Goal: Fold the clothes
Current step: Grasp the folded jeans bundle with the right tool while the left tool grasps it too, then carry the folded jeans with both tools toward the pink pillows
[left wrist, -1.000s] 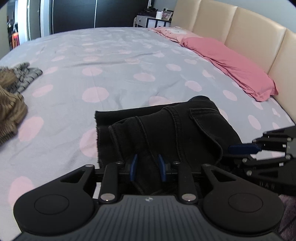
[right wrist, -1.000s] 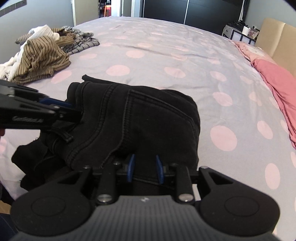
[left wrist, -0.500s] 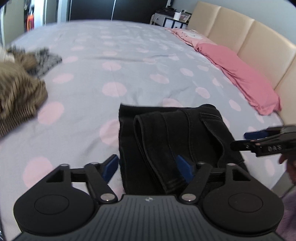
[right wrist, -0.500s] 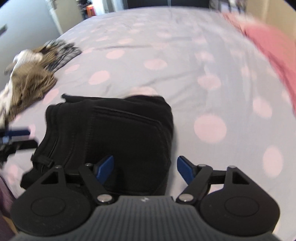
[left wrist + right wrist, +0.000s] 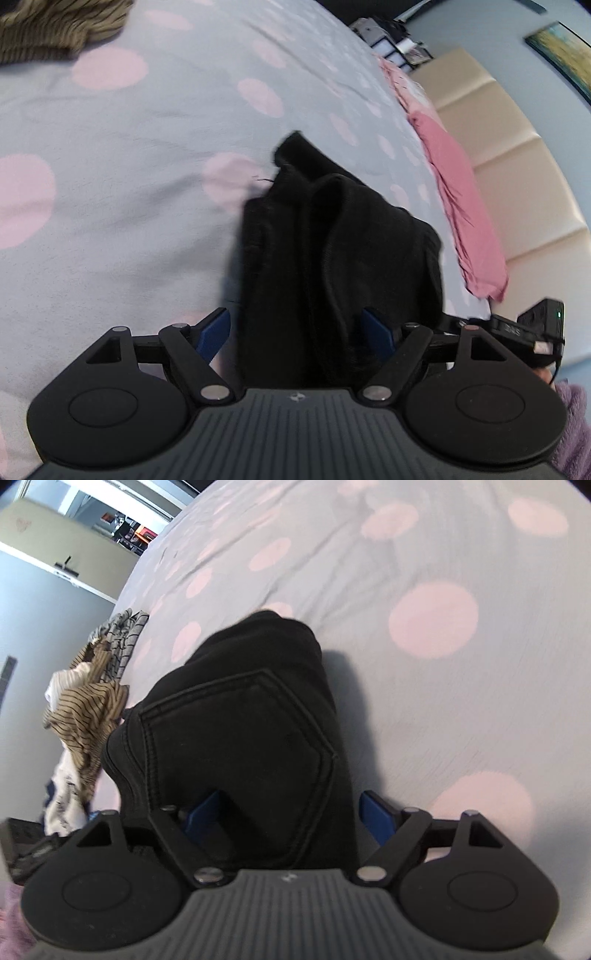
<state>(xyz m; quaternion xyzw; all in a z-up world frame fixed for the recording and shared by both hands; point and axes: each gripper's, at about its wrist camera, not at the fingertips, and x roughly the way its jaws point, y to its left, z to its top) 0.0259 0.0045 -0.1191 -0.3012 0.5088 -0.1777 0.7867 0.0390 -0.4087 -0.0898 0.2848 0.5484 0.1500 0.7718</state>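
Observation:
Folded black jeans (image 5: 332, 240) lie on the grey bedspread with pink dots (image 5: 129, 184). My left gripper (image 5: 295, 332) is open, its blue fingers spread either side of the near end of the jeans. In the right wrist view the jeans (image 5: 251, 731) show a stitched back pocket. My right gripper (image 5: 288, 812) is also open, its blue pads straddling the near edge of the folded stack. The other gripper shows at the right edge of the left wrist view, held by a hand in a purple sleeve (image 5: 569, 424).
A pile of striped brown and grey clothes (image 5: 88, 701) lies on the bed's left side, also at the top left (image 5: 55, 29) in the left wrist view. Pink pillows (image 5: 461, 192) run along the beige padded headboard (image 5: 517, 166). Open bedspread stretches beyond the jeans.
Both grippers went from shut on the jeans to open, letting the folded stack rest on the bed. Both cameras have since tilted and moved closer over the jeans.

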